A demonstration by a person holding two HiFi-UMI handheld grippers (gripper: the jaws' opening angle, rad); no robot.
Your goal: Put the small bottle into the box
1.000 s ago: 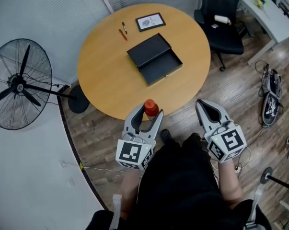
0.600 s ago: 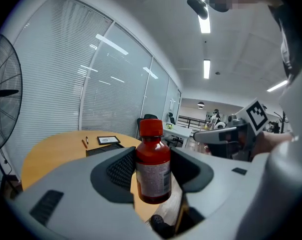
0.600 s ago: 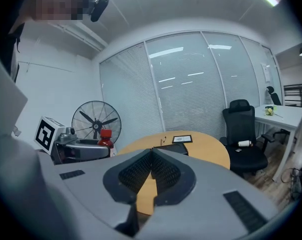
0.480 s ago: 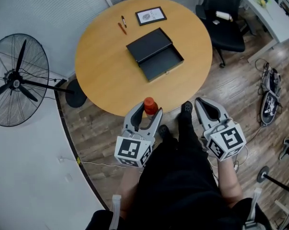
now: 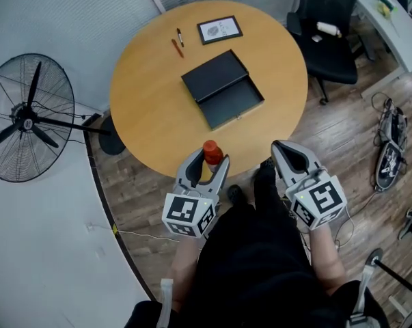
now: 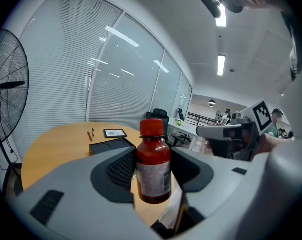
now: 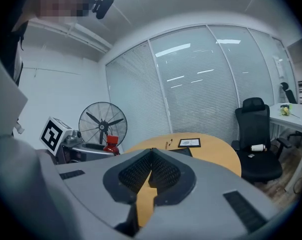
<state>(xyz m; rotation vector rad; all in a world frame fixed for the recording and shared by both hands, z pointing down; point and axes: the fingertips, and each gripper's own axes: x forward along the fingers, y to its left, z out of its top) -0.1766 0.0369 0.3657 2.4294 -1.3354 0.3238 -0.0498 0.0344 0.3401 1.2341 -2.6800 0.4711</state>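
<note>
Left gripper view: small bottle point(image 6: 153, 156), label point(image 6: 154, 178) illegible

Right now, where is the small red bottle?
The small red bottle is clamped upright in the left gripper, low centre in the head view, at the near edge of the round wooden table, well short of the open black box.

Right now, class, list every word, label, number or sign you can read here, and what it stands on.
No text reads clearly.
Label on the small bottle: print too blurred to read.
Framed sheet on the table: too small to read.
Left marker cube and right marker cube: square patterns, no words.
</note>
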